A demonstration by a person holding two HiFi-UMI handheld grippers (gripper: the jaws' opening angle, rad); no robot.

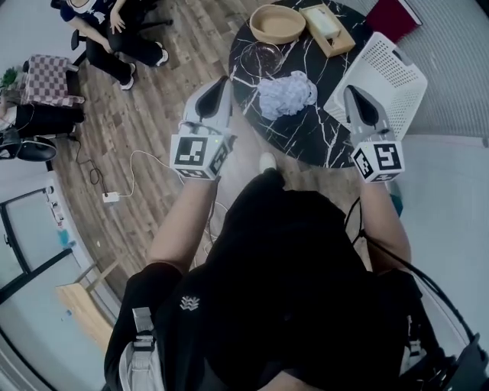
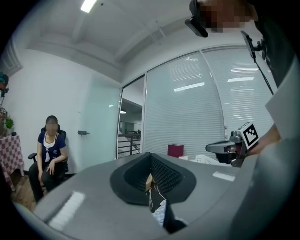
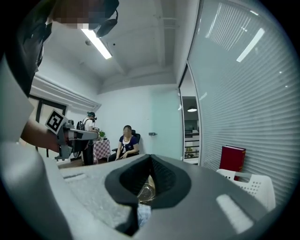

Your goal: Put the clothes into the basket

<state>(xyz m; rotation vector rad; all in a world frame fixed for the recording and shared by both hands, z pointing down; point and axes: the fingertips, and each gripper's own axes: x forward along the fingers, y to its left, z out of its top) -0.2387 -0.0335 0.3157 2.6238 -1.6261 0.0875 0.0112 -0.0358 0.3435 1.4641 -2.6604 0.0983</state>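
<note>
Although both tools hang over the round black marbled bench (image 1: pixel 306 137), neither touches the clothes. From the head view, the left hand-held gripper (image 1: pixel 221 82) and the right hand-held gripper (image 1: pixel 353 93) flank the crumpled pale blue-white cloth (image 1: pixel 286 95). It lies loose on the bench, near but apart from the white slotted plastic basket (image 1: pixel 386 76) at the bench's right rim. A clear glass dish (image 1: pixel 263 57) sits just behind the cloth, with a round wooden bowl (image 1: pixel 277 23) and a wooden tissue box (image 1: pixel 327 29) farther back. A sweeping pickup could knock the dish, and a shove might tip the basket off the edge. In the left gripper view the jaws are pressed together on nothing, with a seated person (image 2: pixel 50 154) beyond. In the right gripper view the jaws are likewise closed and empty, and a dark red book (image 3: pixel 233 159) stands by the blinds. Unless the jaws part first, they would probably only push the cloth along.
</note>
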